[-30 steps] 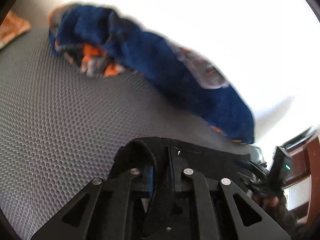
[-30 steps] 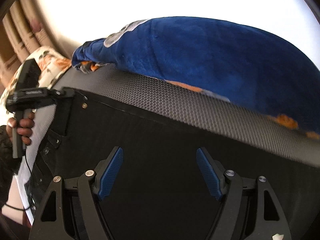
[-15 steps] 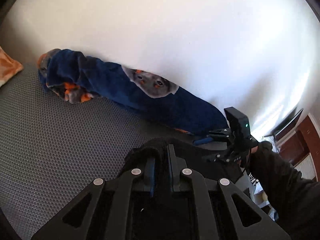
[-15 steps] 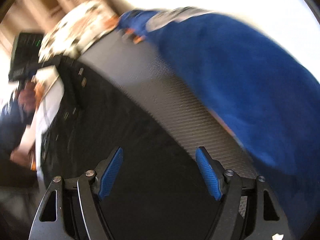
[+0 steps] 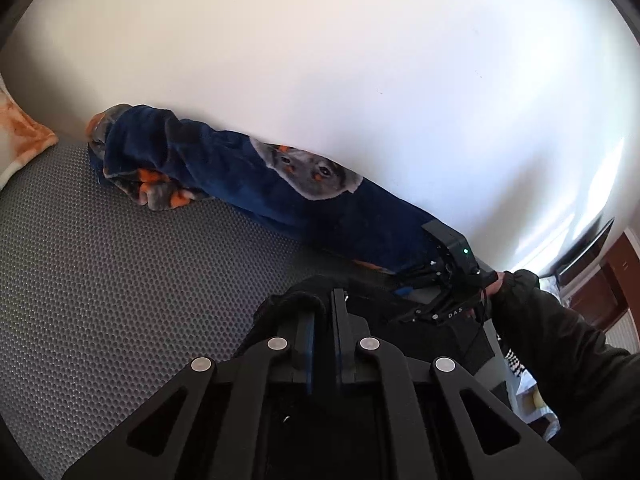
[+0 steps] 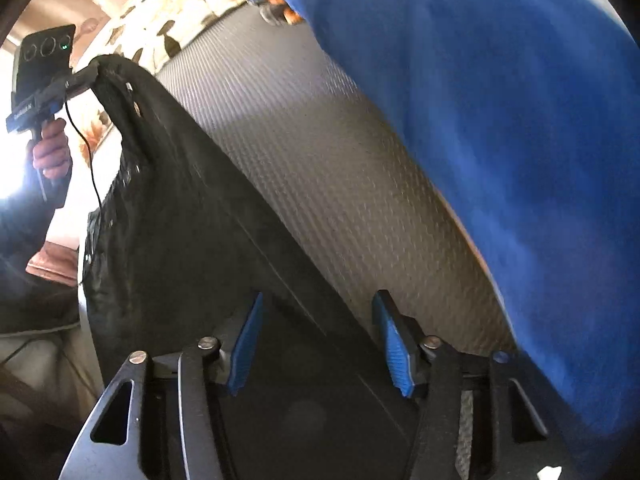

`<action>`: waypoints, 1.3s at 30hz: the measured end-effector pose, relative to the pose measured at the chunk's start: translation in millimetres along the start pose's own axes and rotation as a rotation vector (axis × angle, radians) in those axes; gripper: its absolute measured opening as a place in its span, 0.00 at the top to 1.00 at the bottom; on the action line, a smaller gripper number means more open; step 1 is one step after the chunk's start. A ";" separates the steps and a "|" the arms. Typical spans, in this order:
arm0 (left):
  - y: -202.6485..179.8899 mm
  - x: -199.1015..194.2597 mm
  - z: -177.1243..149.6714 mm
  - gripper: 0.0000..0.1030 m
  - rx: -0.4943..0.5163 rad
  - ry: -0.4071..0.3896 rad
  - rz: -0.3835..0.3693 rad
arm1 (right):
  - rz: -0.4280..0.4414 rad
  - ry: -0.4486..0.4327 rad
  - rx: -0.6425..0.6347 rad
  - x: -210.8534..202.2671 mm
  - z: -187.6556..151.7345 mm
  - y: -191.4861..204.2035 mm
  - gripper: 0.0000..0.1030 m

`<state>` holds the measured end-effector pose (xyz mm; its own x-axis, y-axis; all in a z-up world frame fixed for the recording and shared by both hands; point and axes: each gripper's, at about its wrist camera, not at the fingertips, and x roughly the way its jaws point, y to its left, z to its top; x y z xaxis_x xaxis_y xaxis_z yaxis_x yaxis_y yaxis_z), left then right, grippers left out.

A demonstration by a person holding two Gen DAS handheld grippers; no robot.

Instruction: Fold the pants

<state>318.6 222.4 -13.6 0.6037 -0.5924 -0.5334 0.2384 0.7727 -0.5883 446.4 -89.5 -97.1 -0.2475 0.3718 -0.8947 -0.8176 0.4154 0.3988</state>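
Pinching a fold of the black pants [image 5: 304,308], the left gripper [image 5: 323,312] has its jaws pressed together on the cloth, and the dark fabric bunches up right at the jaw tips. Seen from the right wrist camera, that same left gripper [image 6: 86,76] holds the waist corner lifted, with the pants [image 6: 192,208] hanging from it in a slanted sheet and trailing down across the grey textured mat [image 6: 320,152] toward the right gripper's jaws.

Over to the right gripper [image 6: 318,344]: its jaws have just been closing, yet the blue pads [image 6: 394,352] stand apart. Black pants fabric lies between and below them, and the pads are not pressing on it. Just beyond the right-hand pad runs the edge of the pants, with bare mat past it.

From the left wrist camera, the right gripper [image 5: 416,286] sits ahead and to the right of the left jaws, tipped down over the far end of the pants, held by a hand [image 5: 496,280] in a dark sleeve [image 5: 560,340].

Beyond both sets of jaws, a blue fleece blanket [image 5: 248,184] with grey and orange print lies bunched along the white wall [image 5: 360,80]. A floral pillow [image 6: 176,4] sits at the far end of the mat, past the left gripper.
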 end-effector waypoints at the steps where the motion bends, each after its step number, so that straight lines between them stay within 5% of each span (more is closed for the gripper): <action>1: -0.3 -0.2 0.1 0.94 0.003 0.000 0.001 | 0.009 -0.006 0.002 -2.7 -5.3 -2.5 0.59; 5: 2.8 1.2 1.6 0.94 -0.007 -0.001 -0.001 | 0.022 0.007 0.040 -9.5 -28.3 -13.4 0.81; 17: 7.5 6.8 2.7 0.94 -0.013 0.020 0.050 | -0.153 -0.060 0.105 -26.7 -61.3 -12.5 0.93; 24: 3.5 -2.3 3.6 0.94 0.015 0.036 0.077 | -0.378 -0.221 0.128 -59.5 -87.3 52.4 0.95; 39: -32.5 -80.3 -42.4 0.93 0.114 0.064 0.066 | -0.482 -0.359 0.217 -93.0 -155.7 184.9 0.96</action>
<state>230.1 235.2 22.6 0.5717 -0.5502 -0.6086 0.2873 0.8291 -0.4796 237.3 -176.5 28.6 0.3423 0.3400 -0.8759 -0.6603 0.7503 0.0333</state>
